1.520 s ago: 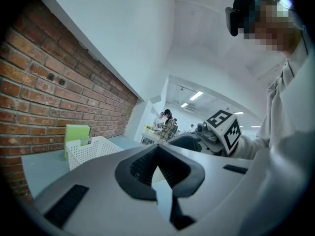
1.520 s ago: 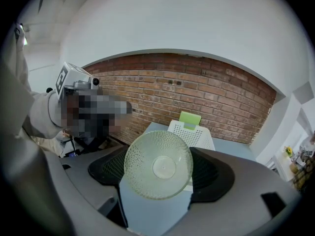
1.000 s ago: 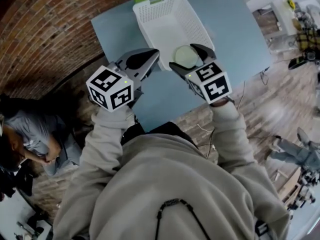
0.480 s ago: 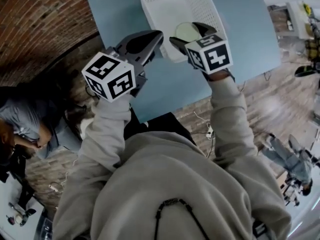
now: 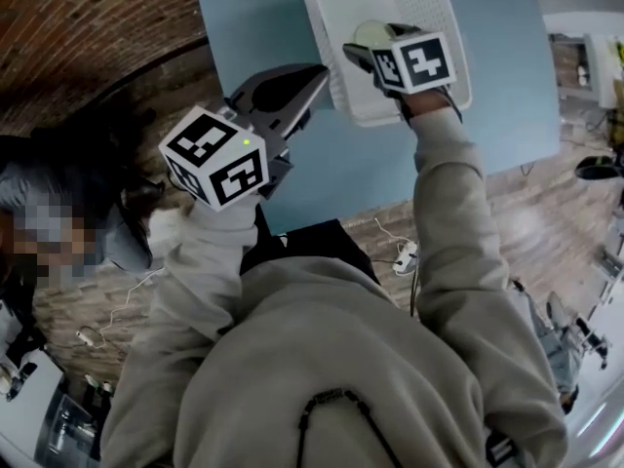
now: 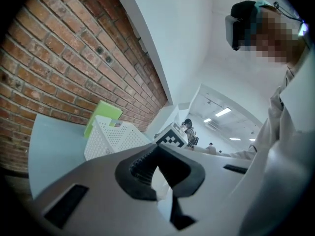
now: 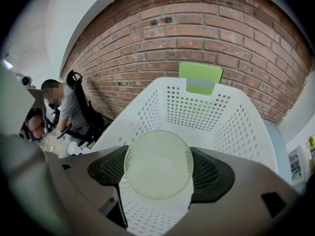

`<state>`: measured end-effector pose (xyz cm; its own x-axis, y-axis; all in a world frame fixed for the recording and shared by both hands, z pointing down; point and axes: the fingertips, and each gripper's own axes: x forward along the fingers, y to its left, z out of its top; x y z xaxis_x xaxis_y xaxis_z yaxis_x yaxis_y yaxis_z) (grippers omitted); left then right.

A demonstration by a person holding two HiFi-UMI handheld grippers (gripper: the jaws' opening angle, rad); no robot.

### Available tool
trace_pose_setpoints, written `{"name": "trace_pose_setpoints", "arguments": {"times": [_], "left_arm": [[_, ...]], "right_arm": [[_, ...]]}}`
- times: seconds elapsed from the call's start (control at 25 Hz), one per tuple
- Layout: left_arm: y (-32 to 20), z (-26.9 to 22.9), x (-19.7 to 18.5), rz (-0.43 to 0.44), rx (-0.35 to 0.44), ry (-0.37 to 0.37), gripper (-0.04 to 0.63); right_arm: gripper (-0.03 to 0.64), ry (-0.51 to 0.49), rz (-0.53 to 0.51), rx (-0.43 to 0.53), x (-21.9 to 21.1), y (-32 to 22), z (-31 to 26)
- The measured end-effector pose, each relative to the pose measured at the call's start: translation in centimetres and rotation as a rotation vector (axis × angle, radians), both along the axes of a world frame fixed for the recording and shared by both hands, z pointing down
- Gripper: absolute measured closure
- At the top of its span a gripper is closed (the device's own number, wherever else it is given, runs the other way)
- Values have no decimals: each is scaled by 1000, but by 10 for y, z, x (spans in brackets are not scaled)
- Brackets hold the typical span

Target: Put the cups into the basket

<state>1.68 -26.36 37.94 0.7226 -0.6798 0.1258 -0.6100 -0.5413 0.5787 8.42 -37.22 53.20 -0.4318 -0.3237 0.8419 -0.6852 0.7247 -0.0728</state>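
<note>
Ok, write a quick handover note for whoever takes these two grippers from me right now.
Right gripper: shut on a pale translucent cup, held above the open white basket, not yet released.
Left gripper: jaws together with nothing between them, held over the blue table, to the left of the basket.
Done: this cup is lifted and over the basket.
Left: lower the cup in, open the right jaws and pull back. No other cup shows in these views, so check the table before stopping.
</note>
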Motion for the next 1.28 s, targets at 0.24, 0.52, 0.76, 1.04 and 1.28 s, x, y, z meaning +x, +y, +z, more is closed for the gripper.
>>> {"name": "trace_pose_setpoints", "arguments": {"times": [0.24,0.52,0.76,1.04,1.28], "left_arm": [[10,8,-24,-19,-6,-11,597],[20,11,-53,-57,-30,-37,597],[32,22,-58,-63,-53,-49,597],[46,28,-71,-79,-76,-37,597],[48,21,-81,-106,-63,-51,597]], "right_arm": [[221,35,4,-66,-14,-16,40],[221,53,-7,-149,-24,-17,86],[221,65,-20,-168,-20,-14,106],[219,88,-45,-150,-21,-11,115],[218,104,-54,-120,-24,-14,113]]}}
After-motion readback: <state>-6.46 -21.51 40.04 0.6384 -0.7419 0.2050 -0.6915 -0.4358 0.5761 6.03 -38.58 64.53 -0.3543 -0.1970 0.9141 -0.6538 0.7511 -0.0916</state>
